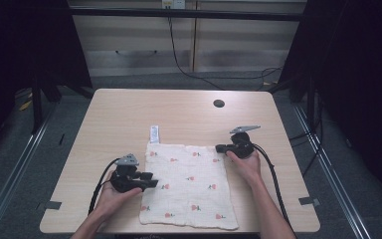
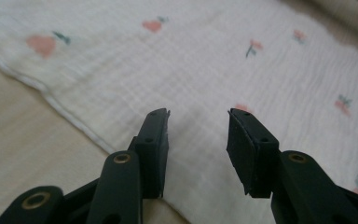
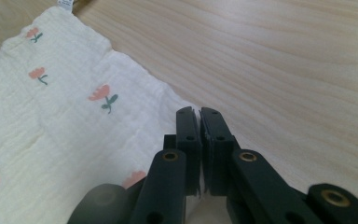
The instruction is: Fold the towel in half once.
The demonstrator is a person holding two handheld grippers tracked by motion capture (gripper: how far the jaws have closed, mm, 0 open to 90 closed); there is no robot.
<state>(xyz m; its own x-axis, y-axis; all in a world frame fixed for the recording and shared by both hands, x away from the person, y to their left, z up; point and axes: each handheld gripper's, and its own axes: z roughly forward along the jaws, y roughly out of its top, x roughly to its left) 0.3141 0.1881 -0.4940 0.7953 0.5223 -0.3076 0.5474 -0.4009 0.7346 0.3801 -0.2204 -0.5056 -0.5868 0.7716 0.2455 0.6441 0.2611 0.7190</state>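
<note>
White crinkled muslin cloth (image 1: 189,186) printed with pink flowers lies flat at six o'clock on the pale wooden table (image 1: 119,112). Left gripper (image 1: 151,180) gapes over its nine o'clock edge; right gripper (image 1: 219,148) pinches its two o'clock corner.

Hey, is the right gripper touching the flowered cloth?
Touching: in the right gripper view the right gripper is shut on the edge of the cloth.

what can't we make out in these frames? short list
- Right tool: jaws shut at the cloth corner; in the right gripper view they hide whether fabric is pinched.
- Cloth's near edge: cut off by the high view's bottom border.
- Label at the cloth's far corner: print too small in the high view.
- Left tool, open over the cloth: contact unclear.
</note>
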